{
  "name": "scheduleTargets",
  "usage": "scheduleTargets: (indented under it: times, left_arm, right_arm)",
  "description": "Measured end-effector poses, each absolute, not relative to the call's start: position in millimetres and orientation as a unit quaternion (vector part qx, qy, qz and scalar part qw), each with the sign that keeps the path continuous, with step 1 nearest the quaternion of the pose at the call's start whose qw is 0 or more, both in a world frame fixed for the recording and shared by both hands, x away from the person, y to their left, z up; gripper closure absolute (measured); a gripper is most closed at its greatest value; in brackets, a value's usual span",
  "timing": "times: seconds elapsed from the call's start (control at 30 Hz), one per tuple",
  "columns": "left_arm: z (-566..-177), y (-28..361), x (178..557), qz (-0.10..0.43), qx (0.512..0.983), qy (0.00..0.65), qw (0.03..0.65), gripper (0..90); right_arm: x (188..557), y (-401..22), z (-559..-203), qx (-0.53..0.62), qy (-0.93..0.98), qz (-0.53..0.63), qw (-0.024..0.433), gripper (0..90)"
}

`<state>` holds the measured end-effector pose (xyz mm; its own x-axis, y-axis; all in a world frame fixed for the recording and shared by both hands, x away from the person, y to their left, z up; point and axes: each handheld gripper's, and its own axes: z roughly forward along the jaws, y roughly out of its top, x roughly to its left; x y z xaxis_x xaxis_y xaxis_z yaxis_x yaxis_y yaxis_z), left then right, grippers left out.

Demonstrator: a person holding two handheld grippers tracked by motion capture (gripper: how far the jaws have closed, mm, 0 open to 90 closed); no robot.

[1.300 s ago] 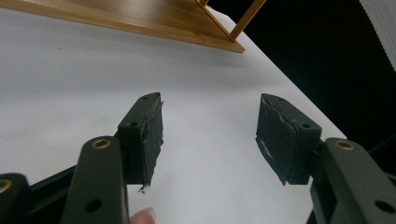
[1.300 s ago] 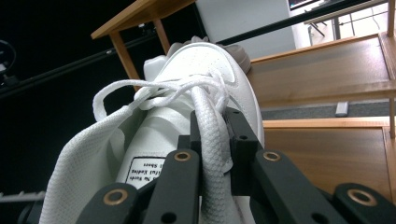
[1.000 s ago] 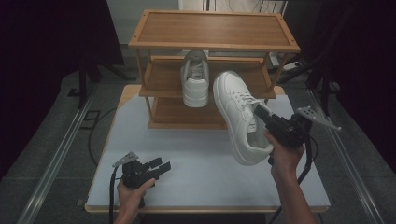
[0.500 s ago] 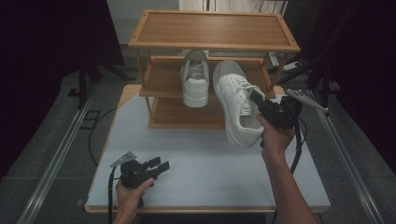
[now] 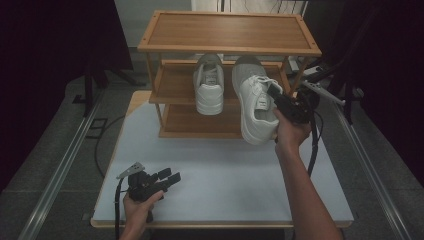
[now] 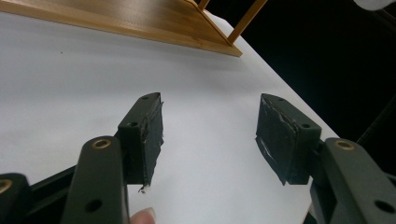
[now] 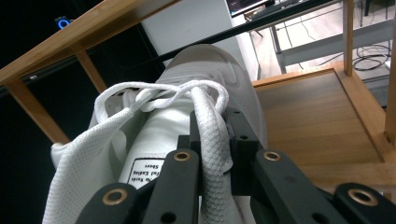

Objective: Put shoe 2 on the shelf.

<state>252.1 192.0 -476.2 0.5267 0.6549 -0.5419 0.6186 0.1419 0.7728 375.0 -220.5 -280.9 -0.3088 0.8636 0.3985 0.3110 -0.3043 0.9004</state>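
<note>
My right gripper (image 5: 278,99) is shut on the side wall of a white sneaker (image 5: 253,100), which hangs tilted with its toe pushed in over the middle shelf of the wooden shoe rack (image 5: 230,32). In the right gripper view its jaws clamp the sneaker (image 7: 187,116) beside the laces. A second white sneaker (image 5: 209,85) stands on that middle shelf, just left of the held one. My left gripper (image 5: 169,178) rests low over the white table (image 5: 220,175) near its front left, open, with nothing between its pads (image 6: 144,130).
The rack stands at the back of the table and its bottom shelf (image 5: 200,122) is bare. Its uprights (image 7: 37,112) frame the shelf opening. Metal rails (image 5: 60,165) run along the floor on both sides. A cable (image 5: 314,145) trails from the right gripper.
My right gripper has carried the sneaker up and away from me, from over the table toward the rack, so its toe is now over the middle shelf. The left gripper has stayed put.
</note>
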Motion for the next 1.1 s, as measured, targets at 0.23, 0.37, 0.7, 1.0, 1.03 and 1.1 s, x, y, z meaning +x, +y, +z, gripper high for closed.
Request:
scheduleTargets:
  times: [0.23,0.37,0.7,1.0,1.03,1.1]
  left_arm:
    - [-476,194,252,0.016,0.651,0.487,0.582,41.6]
    - [-475,196,252,0.018,0.648,0.489,0.583,41.6]
    - [-475,200,252,0.018,0.645,0.490,0.586,41.7]
    - [-476,203,252,0.018,0.642,0.492,0.588,41.7]
    - [-476,203,252,0.018,0.642,0.492,0.588,41.7]
    - [-476,204,252,0.018,0.641,0.492,0.589,41.8]
  right_arm:
    - [392,-214,-278,0.556,0.535,0.593,0.231,82.6]
    - [403,-208,-278,0.563,0.531,0.589,0.230,82.4]
    - [422,-191,-277,0.571,0.537,0.576,0.232,82.2]
    - [437,-180,-281,0.586,0.536,0.563,0.229,82.0]
    - [437,-180,-281,0.586,0.536,0.563,0.229,82.0]
    - [441,-177,-281,0.588,0.535,0.562,0.230,81.7]
